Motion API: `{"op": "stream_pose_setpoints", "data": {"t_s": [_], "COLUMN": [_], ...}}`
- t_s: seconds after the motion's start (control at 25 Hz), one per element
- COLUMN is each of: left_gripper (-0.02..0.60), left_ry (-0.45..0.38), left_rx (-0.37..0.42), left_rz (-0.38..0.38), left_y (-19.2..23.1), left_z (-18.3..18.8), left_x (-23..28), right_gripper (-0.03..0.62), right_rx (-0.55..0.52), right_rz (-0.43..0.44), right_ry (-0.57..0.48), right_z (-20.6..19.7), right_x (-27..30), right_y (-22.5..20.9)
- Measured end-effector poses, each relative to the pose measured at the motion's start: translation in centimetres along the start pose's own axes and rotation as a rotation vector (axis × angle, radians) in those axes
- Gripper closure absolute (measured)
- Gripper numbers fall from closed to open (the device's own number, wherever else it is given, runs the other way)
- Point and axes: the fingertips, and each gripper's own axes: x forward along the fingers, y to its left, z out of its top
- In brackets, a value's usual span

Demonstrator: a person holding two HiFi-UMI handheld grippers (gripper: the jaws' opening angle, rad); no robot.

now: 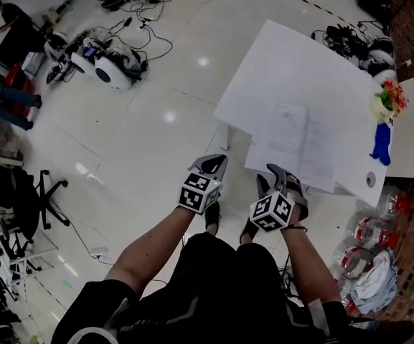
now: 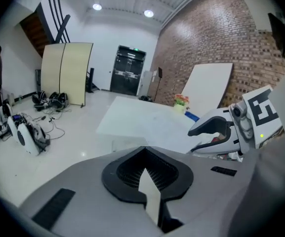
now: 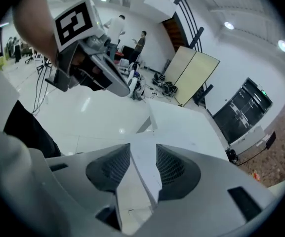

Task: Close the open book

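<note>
Left gripper (image 1: 216,162): jaws closed, empty. Right gripper (image 1: 278,174): jaws apart, nothing between them. Open book (image 1: 296,145) lies flat near the front edge of the white table (image 1: 278,56), just ahead of both. Probably light, with floppy pages. Take it by a cover's outer edge, not by loose pages.

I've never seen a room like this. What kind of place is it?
Probably a robotics lab or workshop: white machines and tangled cables lie on the shiny tiled floor, and one side is a bare brick wall.
</note>
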Motion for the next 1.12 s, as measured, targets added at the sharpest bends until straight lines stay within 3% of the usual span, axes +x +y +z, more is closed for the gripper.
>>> {"op": "stream_pose_setpoints", "data": {"t_s": [0.16,0.36,0.56,0.92,1.04,1.12], "left_gripper": [0.586,0.586,0.586,0.586,0.586,0.586], "left_ry": [0.068,0.074,0.084,0.068,0.072,0.073], "left_rx": [-0.012,-0.047,-0.047,-0.047,-0.042,-0.030], "left_rz": [0.021,0.029,0.026,0.017,0.012,0.010], "left_y": [1.3,1.7,2.5,2.6,2.5,2.3], "left_z": [-3.2,-4.2,-4.8,-4.3,-4.2,-3.8], "left_x": [0.6,0.5,0.1,-0.2,-0.5,-0.4], "right_gripper": [0.470,0.470,0.470,0.471,0.474,0.515], "right_rx": [-0.081,-0.165,-0.214,-0.224,-0.164,-0.102], "right_rz": [-0.106,-0.096,-0.180,-0.214,-0.233,-0.254], "right_ry": [0.062,0.126,0.155,0.185,0.137,0.088], "right_z": [-0.4,-1.4,-1.7,-2.2,-1.4,-0.7], "right_x": [2.9,5.3,6.3,8.3,7.5,6.3], "right_y": [0.6,2.4,2.6,2.8,2.2,1.6]}}
